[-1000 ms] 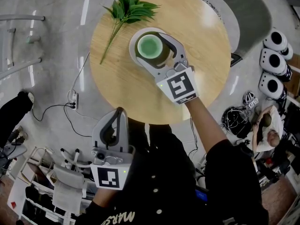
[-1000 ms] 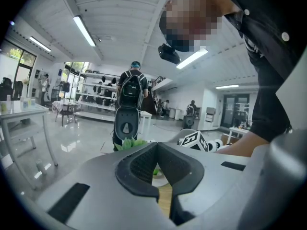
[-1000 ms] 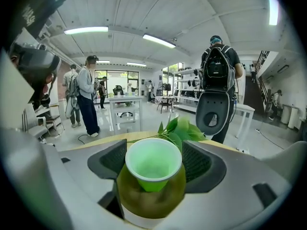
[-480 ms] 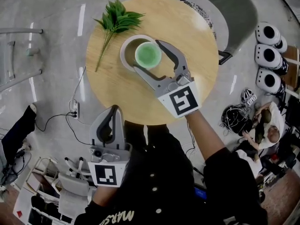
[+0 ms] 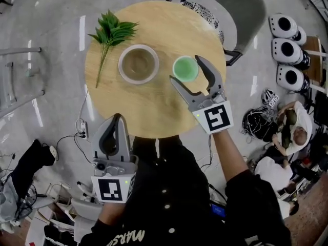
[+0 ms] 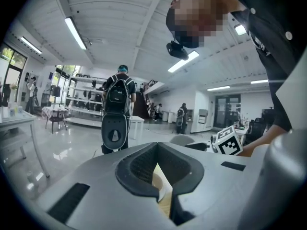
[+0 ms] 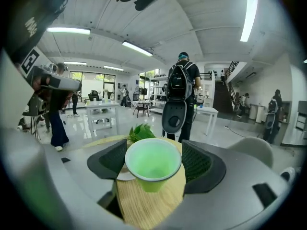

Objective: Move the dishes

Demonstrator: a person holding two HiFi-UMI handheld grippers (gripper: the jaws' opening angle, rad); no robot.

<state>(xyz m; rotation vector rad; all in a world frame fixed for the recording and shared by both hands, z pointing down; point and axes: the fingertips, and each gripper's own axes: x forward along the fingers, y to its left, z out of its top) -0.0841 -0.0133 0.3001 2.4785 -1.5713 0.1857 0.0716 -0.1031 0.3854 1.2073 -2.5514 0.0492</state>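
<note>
A round wooden table [image 5: 154, 106] carries a beige bowl [image 5: 138, 64], empty inside, and a green leaf sprig [image 5: 110, 34] to its left. My right gripper [image 5: 187, 69] is shut on a green plastic cup [image 5: 185, 68], held just right of the bowl and above the tabletop. In the right gripper view the green cup [image 7: 152, 164] sits between the black pads [image 7: 199, 162], with the sprig [image 7: 141, 132] behind it. My left gripper [image 5: 117, 119] hangs off the table's near edge, jaws shut and empty; its own view shows the closed left gripper [image 6: 158, 176] with a sliver of the bowl [image 6: 159, 183] through the gap.
A grey chair [image 5: 230, 9] stands at the table's far right. White rounded devices [image 5: 287, 50] and a seated person [image 5: 292, 132] are on the floor to the right. Cables [image 5: 77, 122] run on the floor at left. A person with a backpack [image 7: 180, 87] stands beyond the table.
The right gripper lifted the green cup out of the bowl and carried it rightward; the bowl stayed in place. The left gripper barely shifted, still shut.
</note>
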